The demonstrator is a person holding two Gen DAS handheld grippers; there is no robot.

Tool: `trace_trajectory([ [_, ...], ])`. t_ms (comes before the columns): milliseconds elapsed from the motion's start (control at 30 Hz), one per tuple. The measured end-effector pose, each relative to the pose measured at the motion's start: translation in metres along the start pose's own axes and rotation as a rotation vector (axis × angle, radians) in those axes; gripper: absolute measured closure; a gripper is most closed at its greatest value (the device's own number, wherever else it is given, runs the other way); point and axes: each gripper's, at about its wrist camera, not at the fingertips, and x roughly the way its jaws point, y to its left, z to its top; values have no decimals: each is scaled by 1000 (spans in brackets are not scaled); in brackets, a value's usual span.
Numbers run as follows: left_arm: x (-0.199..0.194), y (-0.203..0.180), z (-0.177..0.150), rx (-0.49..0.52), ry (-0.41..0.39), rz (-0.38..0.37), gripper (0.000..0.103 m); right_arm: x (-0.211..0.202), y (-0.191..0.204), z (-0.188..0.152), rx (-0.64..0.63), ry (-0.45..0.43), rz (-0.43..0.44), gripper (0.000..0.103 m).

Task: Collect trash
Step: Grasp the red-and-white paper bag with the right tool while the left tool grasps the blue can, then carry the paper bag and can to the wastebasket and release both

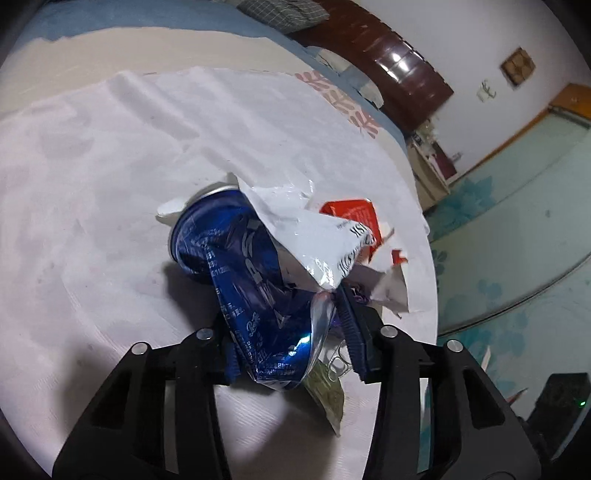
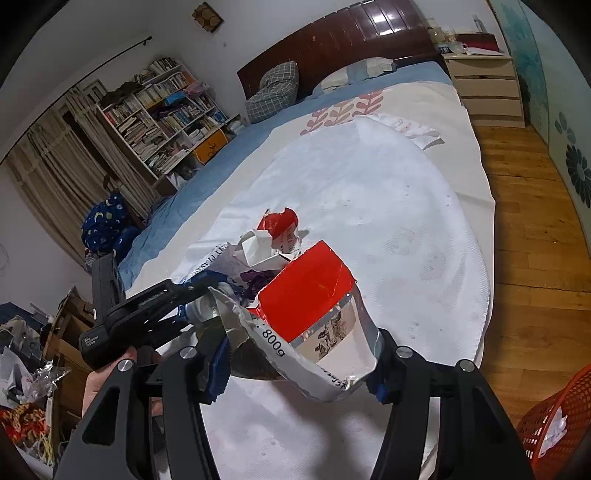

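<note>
A crushed blue can (image 1: 243,266) lies on the white sheet (image 1: 110,184), and my left gripper (image 1: 291,347) is shut on its lower end, a blue pad against each side. A white foil wrapper (image 1: 314,236) and a red packet (image 1: 354,214) lie over and behind the can. In the right wrist view my right gripper (image 2: 299,376) is shut on a red and white bag (image 2: 310,291) marked 800g, held above the sheet (image 2: 369,192). The left gripper (image 2: 147,317), held by a hand (image 2: 96,384), sits left of the bag. Crumpled red and white paper (image 2: 277,236) lies beyond.
The sheet covers a bed with a dark headboard (image 2: 351,33) and pillows. An orange mesh basket (image 2: 554,421) stands on the wooden floor (image 2: 524,258) at the right. A nightstand (image 2: 487,85) is far right and a bookshelf (image 2: 162,110) far left.
</note>
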Motion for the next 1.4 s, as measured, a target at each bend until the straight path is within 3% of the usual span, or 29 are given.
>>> trace_trajectory([
  [333,-22,-1,-7,17,-47,63,65,-6,1,-3,-20,-7,-11,45],
  [600,-115,-21,-25,139,-228,195,65,-39,9,-5,-62,-89,-5,45],
  [767,-162,-64,-53,230,-272,189,65,-100,17,-10,-151,-165,-10,45],
  [967,-180,-176,-113,467,-269,72,65,-214,-35,-36,-170,-268,-139,45],
  [1100,-149,-257,-167,634,-183,-58,65,-289,-103,-63,-167,-269,-303,45],
  [1200,-106,-312,-206,716,-75,-152,64,-330,-170,-88,-75,-249,-398,45],
  [1300,-50,-358,-242,779,72,-224,64,-348,-230,-112,20,-210,-464,45],
  [1400,10,-385,-279,859,224,-232,64,-353,-285,-141,115,-159,-508,45],
])
